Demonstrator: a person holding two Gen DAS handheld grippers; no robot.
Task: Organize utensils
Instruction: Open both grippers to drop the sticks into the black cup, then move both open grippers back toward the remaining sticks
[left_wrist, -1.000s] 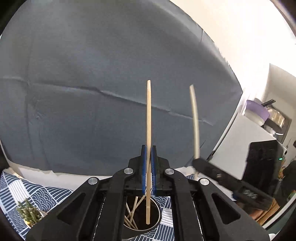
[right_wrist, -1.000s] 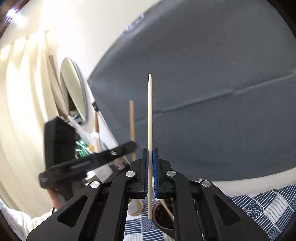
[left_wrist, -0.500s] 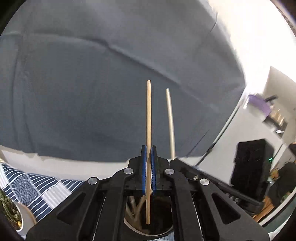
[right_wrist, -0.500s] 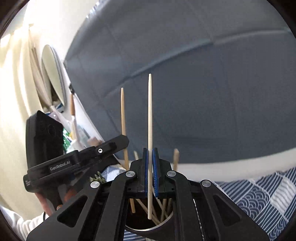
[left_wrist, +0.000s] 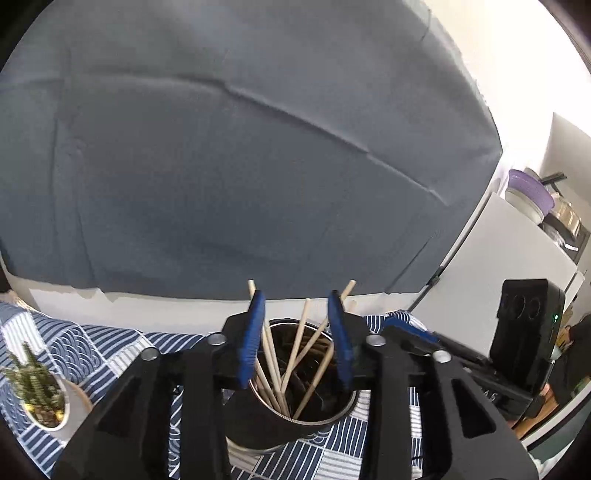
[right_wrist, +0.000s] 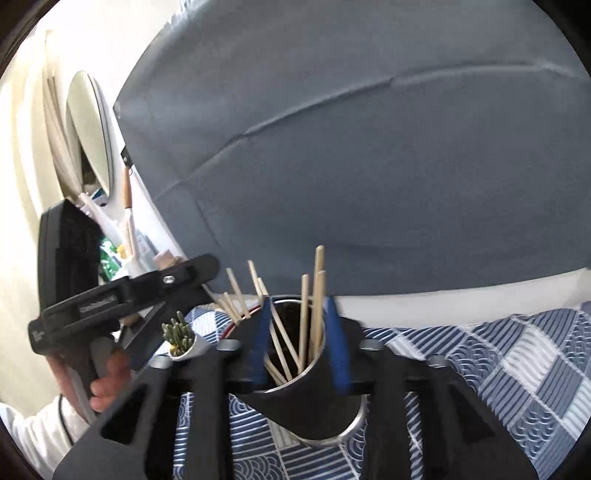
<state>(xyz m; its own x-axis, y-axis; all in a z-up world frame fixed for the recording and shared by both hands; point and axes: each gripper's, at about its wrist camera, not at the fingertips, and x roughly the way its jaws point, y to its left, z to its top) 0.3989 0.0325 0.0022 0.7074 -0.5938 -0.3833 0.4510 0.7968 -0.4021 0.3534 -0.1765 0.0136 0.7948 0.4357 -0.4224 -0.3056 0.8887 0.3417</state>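
Note:
A dark metal holder cup (left_wrist: 295, 417) stands on the blue patterned cloth and holds several wooden chopsticks (left_wrist: 295, 350). My left gripper (left_wrist: 295, 339) is open and empty just above the cup's mouth, its blue pads on either side of the sticks. In the right wrist view the same cup (right_wrist: 317, 410) and chopsticks (right_wrist: 314, 314) sit between my open, empty right gripper (right_wrist: 299, 339). The left gripper's body (right_wrist: 110, 299) shows at the left of the right wrist view, and the right gripper's body (left_wrist: 524, 332) at the right of the left wrist view.
A small potted cactus (left_wrist: 37, 387) stands on the blue patterned tablecloth (left_wrist: 92, 343) left of the cup; it also shows in the right wrist view (right_wrist: 181, 336). A grey backdrop (left_wrist: 258, 166) hangs behind. A white cabinet (left_wrist: 509, 251) stands at right.
Both grippers, each shut on an upright chopstick before, have opened; the two chopsticks have dropped into the cup among the others. Both grippers sit lower, close over the cup.

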